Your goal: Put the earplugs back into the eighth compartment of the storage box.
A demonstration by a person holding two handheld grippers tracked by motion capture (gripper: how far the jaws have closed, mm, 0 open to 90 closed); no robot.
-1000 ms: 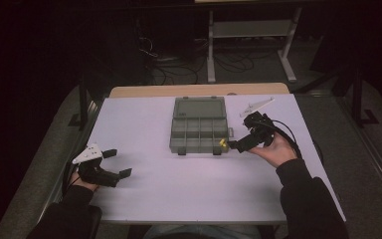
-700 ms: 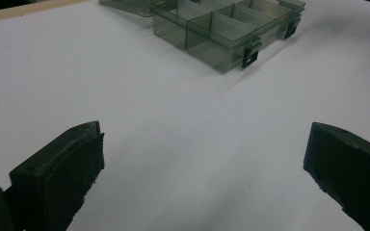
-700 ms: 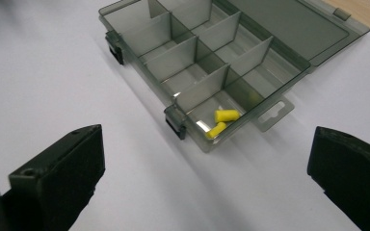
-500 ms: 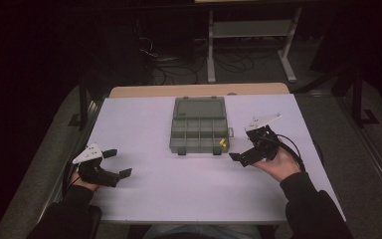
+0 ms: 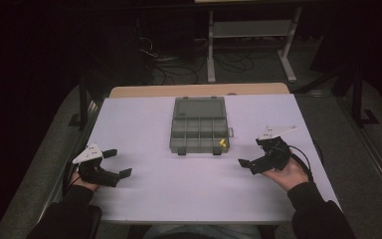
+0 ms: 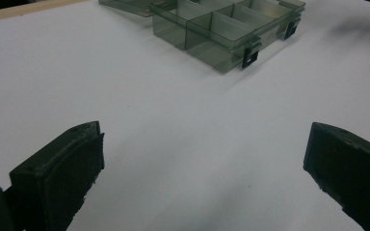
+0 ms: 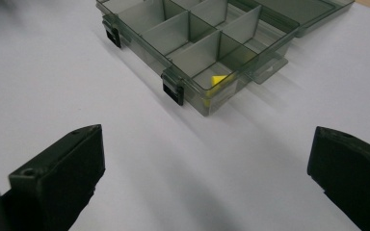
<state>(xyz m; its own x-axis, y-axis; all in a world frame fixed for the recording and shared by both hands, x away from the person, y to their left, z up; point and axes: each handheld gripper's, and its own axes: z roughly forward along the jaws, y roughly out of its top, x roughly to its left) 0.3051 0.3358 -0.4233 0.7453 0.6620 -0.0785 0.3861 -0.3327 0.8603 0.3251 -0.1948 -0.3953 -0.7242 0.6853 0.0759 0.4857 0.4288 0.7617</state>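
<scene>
Right tongs (image 5: 253,165) backed off the organizer box (image 5: 199,130) toward the tabletop's right edge; both tongs gape, empty. Light, stiff, slick plastic; grip its side walls.

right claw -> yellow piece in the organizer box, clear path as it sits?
Probably yes. The right claw is open and empty, with bare table between it and the organizer box. The lid is open, and the yellow piece lies in the near corner compartment, uncovered.

The right gripper (image 5: 252,165) has drawn back from the organizer box (image 5: 199,127), where it was beside the compartment holding the yellow piece (image 5: 222,143), and now sits well apart near the table's (image 5: 144,119) right edge, jaws spread wide.
</scene>
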